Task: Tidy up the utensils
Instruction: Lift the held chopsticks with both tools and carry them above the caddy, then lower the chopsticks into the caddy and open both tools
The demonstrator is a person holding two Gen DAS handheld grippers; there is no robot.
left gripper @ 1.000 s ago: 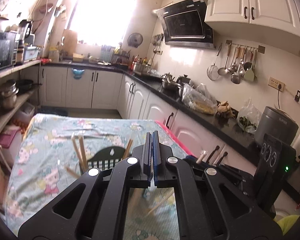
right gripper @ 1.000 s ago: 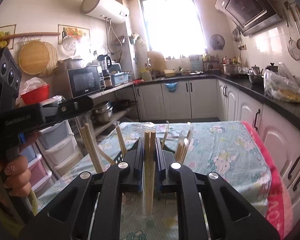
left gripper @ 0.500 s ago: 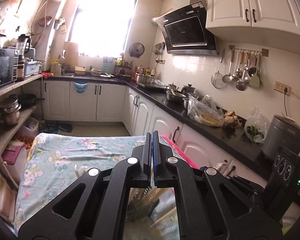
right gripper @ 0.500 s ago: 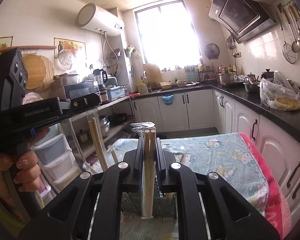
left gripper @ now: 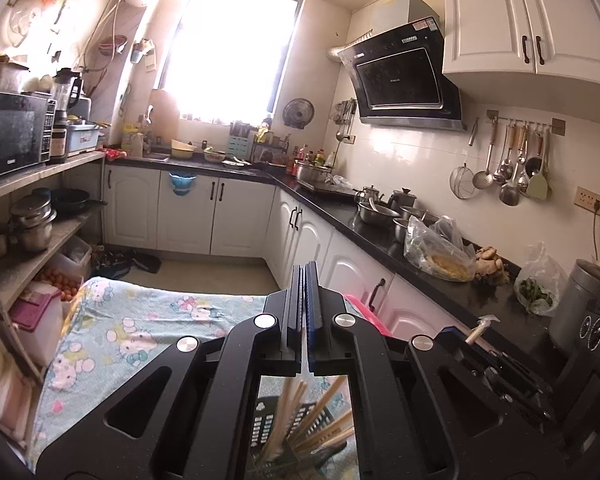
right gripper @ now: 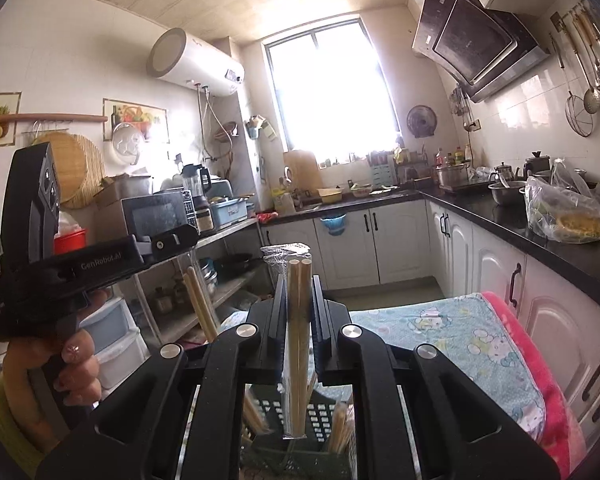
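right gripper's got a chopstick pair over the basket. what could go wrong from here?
1. The right gripper pinches the pair of pale wooden chopsticks in a clear plastic sleeve mid-length; the slick sleeve could let them slide.
2. The dark perforated plastic utensil basket already holds loose wooden chopsticks, so the lower end may snag on them.
3. The left gripper, shut, seems to pinch another sleeve in the right wrist view; the two hands sit close and could collide.

A table draped in a pale blue cartoon-cat printed cloth [left gripper: 132,320] carries the things, with a pink fleece blanket [right gripper: 540,368] along its counter-side edge. On it stands a dark perforated plastic utensil basket [right gripper: 320,420] holding wooden chopsticks [left gripper: 288,412].
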